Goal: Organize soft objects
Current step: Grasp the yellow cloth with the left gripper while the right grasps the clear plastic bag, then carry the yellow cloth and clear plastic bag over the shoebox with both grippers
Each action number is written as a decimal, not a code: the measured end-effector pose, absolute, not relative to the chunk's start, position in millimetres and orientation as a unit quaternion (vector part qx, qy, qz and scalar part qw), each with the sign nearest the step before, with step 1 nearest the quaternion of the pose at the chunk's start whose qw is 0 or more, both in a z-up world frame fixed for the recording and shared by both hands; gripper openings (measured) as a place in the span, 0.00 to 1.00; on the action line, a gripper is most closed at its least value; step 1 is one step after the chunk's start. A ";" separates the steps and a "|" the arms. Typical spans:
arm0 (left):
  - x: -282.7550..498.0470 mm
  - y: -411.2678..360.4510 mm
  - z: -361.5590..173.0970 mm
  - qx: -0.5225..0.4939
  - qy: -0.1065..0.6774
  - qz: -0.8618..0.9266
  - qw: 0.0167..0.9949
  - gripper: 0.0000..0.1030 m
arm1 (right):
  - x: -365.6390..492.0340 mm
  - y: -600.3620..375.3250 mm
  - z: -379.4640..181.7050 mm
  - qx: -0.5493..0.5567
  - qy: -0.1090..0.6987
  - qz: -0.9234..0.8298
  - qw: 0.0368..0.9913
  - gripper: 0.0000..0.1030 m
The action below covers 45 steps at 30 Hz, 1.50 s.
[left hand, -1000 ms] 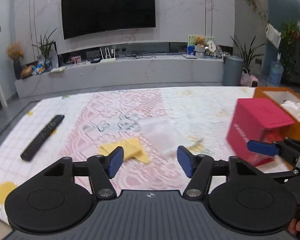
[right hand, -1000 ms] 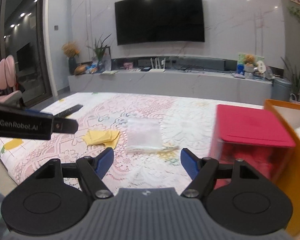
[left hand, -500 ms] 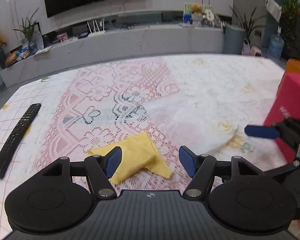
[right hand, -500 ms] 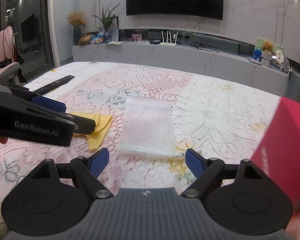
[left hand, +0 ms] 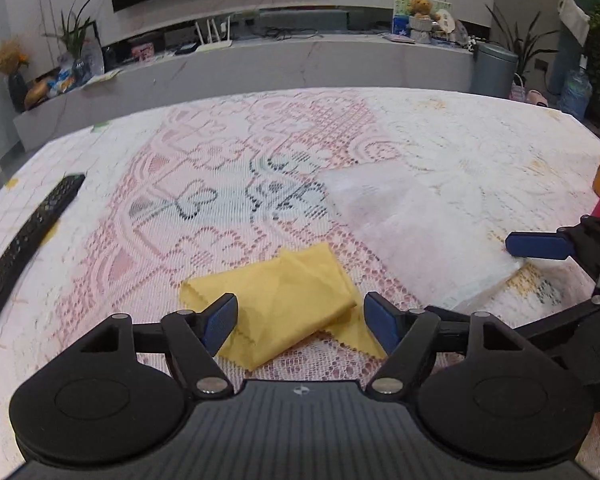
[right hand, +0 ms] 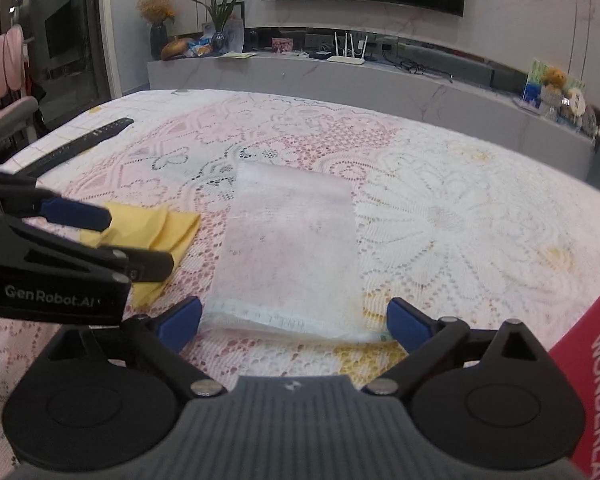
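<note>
My left gripper (left hand: 300,322) just widened over the yellow cloth (left hand: 284,300), my right gripper (right hand: 294,322) over the white bag (right hand: 292,252), both empty; "WONDERLA" box (right hand: 592,396) right of my right jaws.

Lace-covered table (left hand: 440,120) with four things on it

A folded yellow cloth (left hand: 284,300) lies near the front edge; a clear plastic bag (right hand: 292,256) lies flat just beside it at its 2 o'clock, a black remote (left hand: 24,240) well apart at 9 o'clock, a red box (right hand: 592,396) at the far right.
</note>
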<state>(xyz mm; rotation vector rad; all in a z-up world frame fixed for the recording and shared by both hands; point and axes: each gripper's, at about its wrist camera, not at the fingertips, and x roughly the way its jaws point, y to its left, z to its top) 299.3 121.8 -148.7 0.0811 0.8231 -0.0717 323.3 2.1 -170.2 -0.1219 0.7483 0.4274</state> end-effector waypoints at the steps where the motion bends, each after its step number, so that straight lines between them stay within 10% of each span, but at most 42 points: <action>1: 299.6 121.5 -150.2 0.042 0.401 -0.032 0.915 0.82 | 321.8 2.5 -170.1 -0.062 0.358 0.207 0.908 0.91; 9: 300.3 128.8 -151.4 0.013 0.403 -0.024 0.915 0.79 | 313.7 5.7 -167.6 -0.068 0.336 0.223 0.913 0.66; 17: 299.3 125.2 -151.0 0.015 0.393 -0.024 0.919 0.58 | 318.2 -6.0 -163.3 -0.066 0.333 0.194 0.920 0.09; 28: 300.1 133.6 -150.6 0.009 0.380 -0.003 0.925 0.07 | 315.1 -3.0 -163.9 -0.067 0.332 0.200 0.919 0.05; 45: 268.5 137.9 -105.1 -0.007 0.327 0.000 0.945 0.06 | 289.9 -10.1 -126.0 -0.063 0.287 0.210 0.932 0.02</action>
